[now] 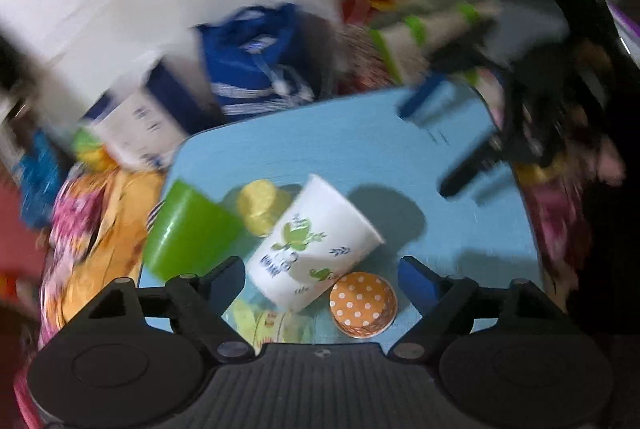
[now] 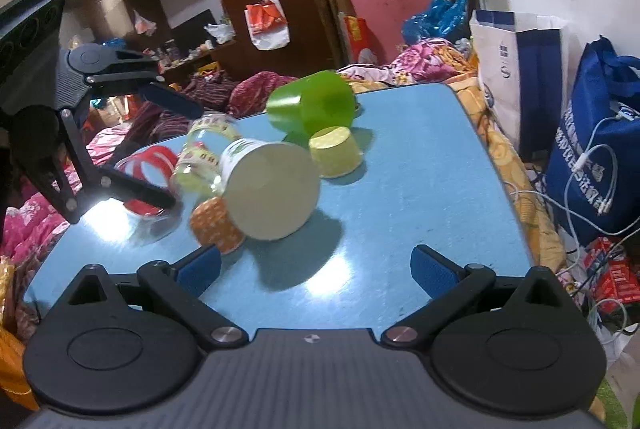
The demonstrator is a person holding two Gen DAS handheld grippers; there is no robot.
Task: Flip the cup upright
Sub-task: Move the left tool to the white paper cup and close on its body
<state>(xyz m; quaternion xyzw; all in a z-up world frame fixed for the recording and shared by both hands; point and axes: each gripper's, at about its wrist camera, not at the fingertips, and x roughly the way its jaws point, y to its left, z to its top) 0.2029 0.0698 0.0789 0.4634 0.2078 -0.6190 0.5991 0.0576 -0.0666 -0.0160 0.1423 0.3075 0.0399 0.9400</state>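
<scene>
A white paper cup with green frog print [image 1: 312,245] lies on its side on the blue table [image 1: 360,133], leaning on a small orange dotted cup [image 1: 363,303]. In the right wrist view its open mouth [image 2: 270,189] faces me. My left gripper [image 1: 323,281] is open, its jaws either side of the white cup, just short of it. It also shows in the right wrist view [image 2: 168,153] at the left. My right gripper [image 2: 316,269] is open and empty above the table's near part. It shows in the left wrist view [image 1: 436,141] at the far right.
A green cup [image 2: 310,107] lies tipped at the far side, a small yellow cup [image 2: 336,151] beside it. A clear cup with yellow print [image 2: 200,157] and a red-ringed one [image 2: 148,165] lie at the left. Bags [image 2: 588,133] and bedding surround the table.
</scene>
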